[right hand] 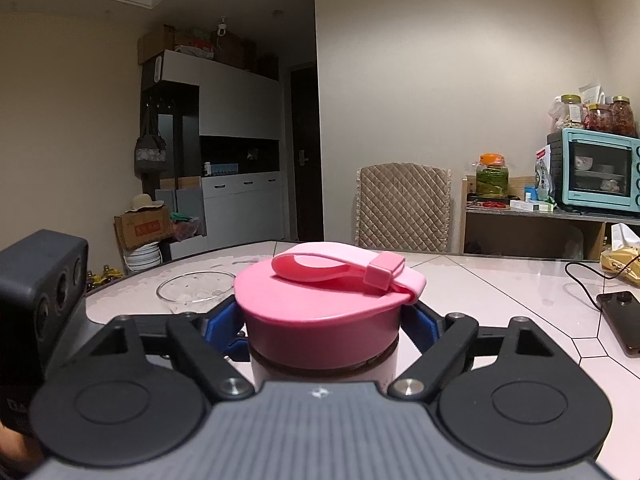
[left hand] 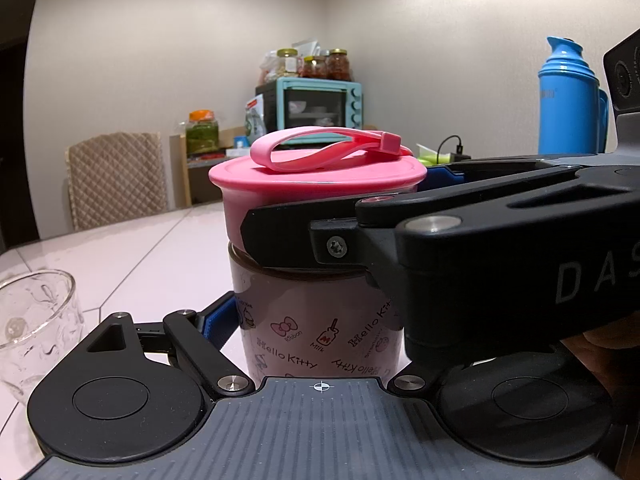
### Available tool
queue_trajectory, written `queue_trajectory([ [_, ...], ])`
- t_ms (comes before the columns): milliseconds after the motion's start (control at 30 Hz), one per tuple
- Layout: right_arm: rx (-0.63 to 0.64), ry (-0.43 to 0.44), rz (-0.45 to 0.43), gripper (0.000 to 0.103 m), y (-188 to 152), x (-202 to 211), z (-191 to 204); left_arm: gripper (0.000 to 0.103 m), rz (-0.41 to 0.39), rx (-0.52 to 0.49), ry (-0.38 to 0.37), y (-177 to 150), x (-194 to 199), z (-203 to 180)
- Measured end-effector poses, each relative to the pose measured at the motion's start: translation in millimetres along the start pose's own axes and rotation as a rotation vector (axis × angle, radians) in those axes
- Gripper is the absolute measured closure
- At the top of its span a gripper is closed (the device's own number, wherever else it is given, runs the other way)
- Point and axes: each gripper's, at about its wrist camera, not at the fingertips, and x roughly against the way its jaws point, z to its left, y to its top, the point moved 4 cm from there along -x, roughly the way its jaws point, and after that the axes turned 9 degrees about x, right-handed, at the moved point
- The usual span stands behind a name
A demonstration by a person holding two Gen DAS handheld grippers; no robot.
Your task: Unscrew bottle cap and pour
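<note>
On the pale tiled table [left hand: 132, 256], I grip the bottle with both jaws.
A clear glass [left hand: 32, 332] stands left; my left gripper [left hand: 316, 332] clamps the bottle [left hand: 320, 336] body, my right gripper [right hand: 324, 320] clamps its pink cap [right hand: 320, 320].

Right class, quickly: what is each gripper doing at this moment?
Left gripper: shut on the pink printed bottle.
Right gripper: shut on the bottle's pink plastic screw cap.

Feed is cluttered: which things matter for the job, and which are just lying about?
Job: pink Hello Kitty bottle; its pink strap-handled cap; clear drinking glass; left gripper; right gripper.

Lying about: blue thermos jug; black phone; teal toaster oven.
</note>
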Motion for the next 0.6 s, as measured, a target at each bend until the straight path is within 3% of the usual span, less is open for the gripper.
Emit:
queue_trajectory([
  [233, 0.038, 0.095, -0.003, 0.018, -0.1, 0.6, -10.2, 0.013, 0.0, 0.001, -0.001, -0.4, 0.6, 1.8],
  [600, 0.068, 0.516, -0.028, 0.018, 1.7, -13.8, -62.9, 0.013, 0.001, 0.001, -0.001, -0.3, 1.0, 0.6],
])
